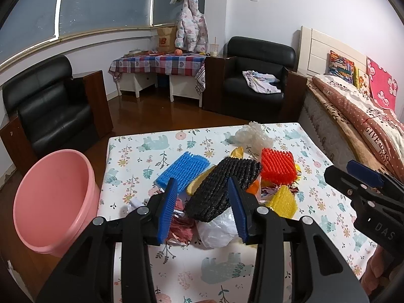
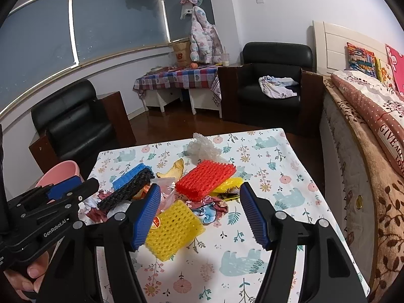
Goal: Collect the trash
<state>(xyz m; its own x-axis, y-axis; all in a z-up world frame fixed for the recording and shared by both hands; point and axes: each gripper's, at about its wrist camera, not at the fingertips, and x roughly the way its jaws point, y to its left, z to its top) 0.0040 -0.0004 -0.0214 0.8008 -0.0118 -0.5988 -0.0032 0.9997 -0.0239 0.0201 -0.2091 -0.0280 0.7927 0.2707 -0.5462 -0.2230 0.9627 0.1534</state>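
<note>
A heap of trash lies on the floral-cloth table [image 1: 141, 151]: black foam net [image 1: 222, 186], blue foam net [image 1: 183, 171], red foam net [image 1: 277, 166], yellow foam net [image 2: 174, 229], white foam net [image 1: 255, 133], a white plastic bag [image 1: 217, 229] and crumpled wrappers [image 1: 180, 223]. My left gripper [image 1: 202, 209] is open, its blue pads either side of the black net's near end. My right gripper [image 2: 202, 212] is open above the yellow net [image 1: 282, 202] and a crumpled wrapper [image 2: 209, 212]. A pink bucket [image 1: 53, 202] stands on the floor left of the table.
Two black armchairs [image 1: 50, 116] [image 1: 257, 75] stand beyond the table. A bed [image 1: 353, 116] runs along the right side. A checked-cloth table [image 1: 159, 63] stands by the far wall. The floor is dark wood.
</note>
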